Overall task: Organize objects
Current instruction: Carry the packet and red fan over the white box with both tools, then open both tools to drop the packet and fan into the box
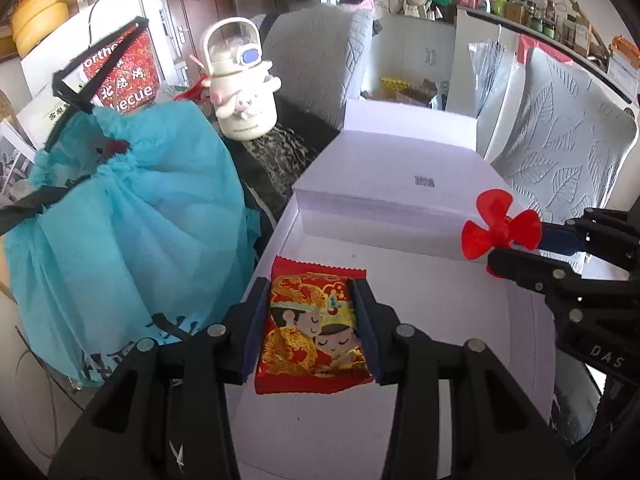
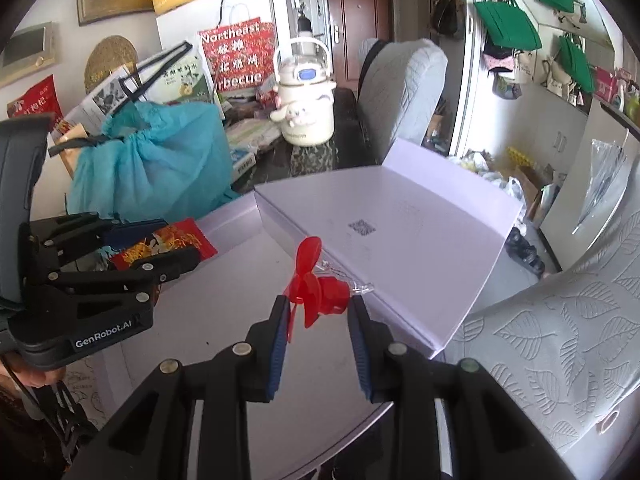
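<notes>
Left wrist: left hand-held gripper point(image 1: 312, 320) clamps red packet point(image 1: 310, 332) over white box point(image 1: 460, 292); right hand-held gripper point(image 2: 318, 320) grips red fan point(image 2: 316, 280).

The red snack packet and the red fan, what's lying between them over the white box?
Nothing: between the red snack packet in the left tongs and the red fan in the right tongs, only bare white box floor shows in the left wrist view.

Brown door point(image 2: 357, 24), grey leaf-embossed chairs point(image 2: 560, 344), cluttered wall shelf point(image 1: 540, 8), daylight.
</notes>
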`<control>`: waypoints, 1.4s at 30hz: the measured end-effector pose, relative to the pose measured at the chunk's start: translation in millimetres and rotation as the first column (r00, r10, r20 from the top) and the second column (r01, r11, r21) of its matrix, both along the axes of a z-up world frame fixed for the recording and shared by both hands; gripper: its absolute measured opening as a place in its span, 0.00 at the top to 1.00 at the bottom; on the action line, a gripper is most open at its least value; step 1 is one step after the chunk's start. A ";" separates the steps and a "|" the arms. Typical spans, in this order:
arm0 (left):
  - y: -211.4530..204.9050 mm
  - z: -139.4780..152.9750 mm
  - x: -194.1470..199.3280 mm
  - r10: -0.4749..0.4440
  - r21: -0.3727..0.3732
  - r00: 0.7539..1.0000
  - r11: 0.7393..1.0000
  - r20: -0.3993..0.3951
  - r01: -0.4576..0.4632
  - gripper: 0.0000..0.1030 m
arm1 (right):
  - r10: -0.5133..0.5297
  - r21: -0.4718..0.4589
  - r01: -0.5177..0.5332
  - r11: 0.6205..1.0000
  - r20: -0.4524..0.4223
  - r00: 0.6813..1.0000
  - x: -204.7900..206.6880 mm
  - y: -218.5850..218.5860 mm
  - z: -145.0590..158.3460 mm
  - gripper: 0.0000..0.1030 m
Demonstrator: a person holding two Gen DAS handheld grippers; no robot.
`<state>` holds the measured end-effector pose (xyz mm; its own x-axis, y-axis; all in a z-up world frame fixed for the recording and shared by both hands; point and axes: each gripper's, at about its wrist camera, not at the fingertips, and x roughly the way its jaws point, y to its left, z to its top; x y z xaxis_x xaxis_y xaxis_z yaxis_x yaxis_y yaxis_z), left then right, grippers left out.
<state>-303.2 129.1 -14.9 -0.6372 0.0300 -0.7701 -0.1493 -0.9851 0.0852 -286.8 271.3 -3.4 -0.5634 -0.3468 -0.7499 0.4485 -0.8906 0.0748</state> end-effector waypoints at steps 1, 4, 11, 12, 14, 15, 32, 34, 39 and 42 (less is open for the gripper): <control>0.1 -1.8 -0.5 -0.001 -0.004 1.000 1.000 0.003 0.001 0.62 | 0.001 0.005 -0.001 1.000 0.008 1.000 -0.8 -1.4 -2.8 0.71; 1.9 -7.8 -3.2 -0.002 -0.008 1.000 1.000 0.017 0.002 0.62 | 0.004 0.029 -0.004 1.000 0.021 1.000 -2.3 -5.1 -9.4 0.71; -2.1 -21.2 -8.0 0.000 0.017 0.997 1.000 0.072 -0.001 0.62 | 0.025 0.034 -0.027 0.999 0.044 0.999 -3.2 -10.7 -17.2 0.71; -2.7 -22.5 -8.6 0.000 0.022 0.997 1.000 0.079 -0.002 0.62 | 0.027 0.037 -0.029 0.999 0.047 0.999 -3.3 -11.2 -18.3 0.71; -3.6 -25.5 -9.7 0.002 0.029 0.996 1.000 0.092 -0.004 0.62 | 0.029 0.041 -0.032 0.999 0.056 0.998 -4.3 -12.5 -21.3 0.71; -4.2 -26.5 -10.5 0.003 0.033 0.995 0.999 0.099 -0.006 0.62 | 0.030 0.040 -0.032 0.999 0.062 0.998 -4.9 -12.7 -22.8 0.71; -13.7 -34.7 -18.8 0.038 0.053 0.988 0.997 0.152 -0.046 0.57 | 0.000 0.054 -0.006 0.999 0.096 0.995 -11.4 -11.4 -30.8 0.63; -13.7 -34.3 -19.3 0.038 0.055 0.988 0.997 0.149 -0.046 0.53 | -0.005 0.059 -0.001 0.998 0.097 0.995 -11.9 -11.1 -31.5 0.60; -11.1 -24.6 -15.3 0.045 0.037 0.993 0.998 0.111 -0.050 0.51 | -0.002 0.063 -0.004 0.998 0.086 0.996 -9.3 -11.8 -26.7 0.55; -9.6 -15.6 -10.6 0.052 0.021 0.996 0.998 0.075 -0.054 0.46 | -0.005 0.065 0.000 0.998 0.073 0.997 -7.2 -11.1 -21.6 0.51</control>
